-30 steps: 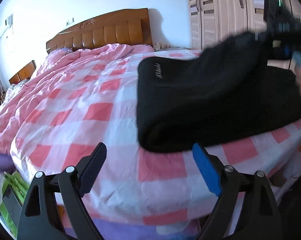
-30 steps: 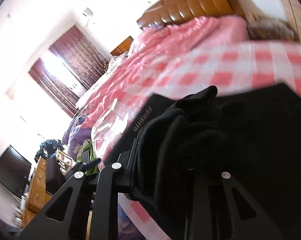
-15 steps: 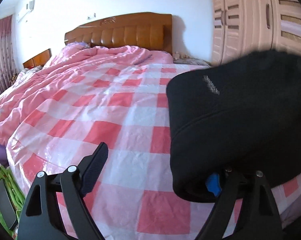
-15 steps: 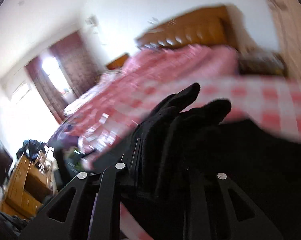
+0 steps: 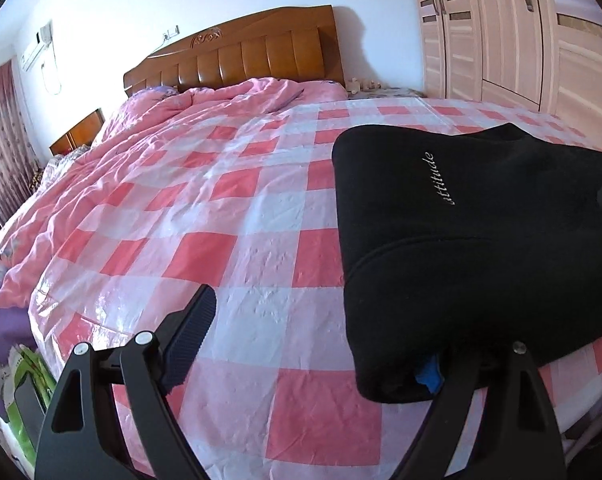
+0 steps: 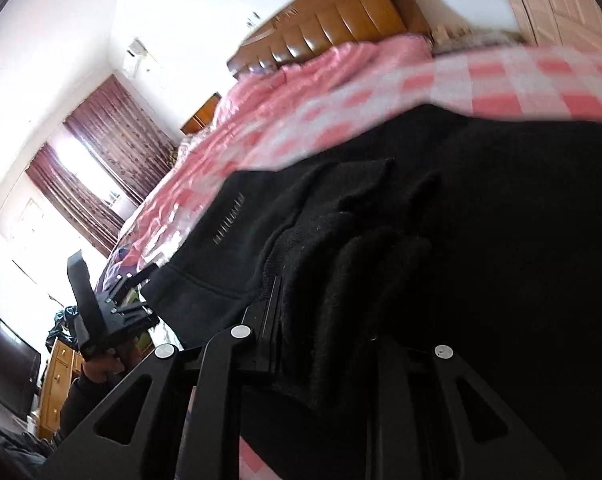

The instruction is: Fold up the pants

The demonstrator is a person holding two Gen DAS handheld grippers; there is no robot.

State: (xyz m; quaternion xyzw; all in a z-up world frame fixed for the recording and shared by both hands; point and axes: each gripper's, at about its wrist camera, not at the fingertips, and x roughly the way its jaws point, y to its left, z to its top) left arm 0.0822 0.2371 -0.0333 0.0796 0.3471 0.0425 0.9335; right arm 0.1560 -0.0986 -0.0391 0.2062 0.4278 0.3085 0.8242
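The black pants point(image 5: 481, 240) lie folded into a thick bundle on the near right part of the bed, with small silver lettering on top. My left gripper point(image 5: 313, 344) is open; its left finger point(image 5: 189, 328) is over the cover and its blue right pad point(image 5: 427, 374) is tucked under the bundle's near left corner. My right gripper point(image 6: 325, 280) is shut on a bunched edge of the pants point(image 6: 441, 248). The left gripper also shows in the right wrist view point(image 6: 101, 304), at the bundle's far corner.
The bed has a pink and white checked cover point(image 5: 221, 220) and a wooden headboard point(image 5: 241, 56). A wardrobe point(image 5: 521, 28) stands at the right. Green bags point(image 5: 25, 376) lie on the floor at the bed's near left corner. Curtains point(image 6: 97, 176) and a dresser point(image 6: 57, 376) are left.
The right gripper has brought the pants down into a compact bundle on the bed. The left gripper has moved right and forward, and its right finger now sits under the bundle's corner.
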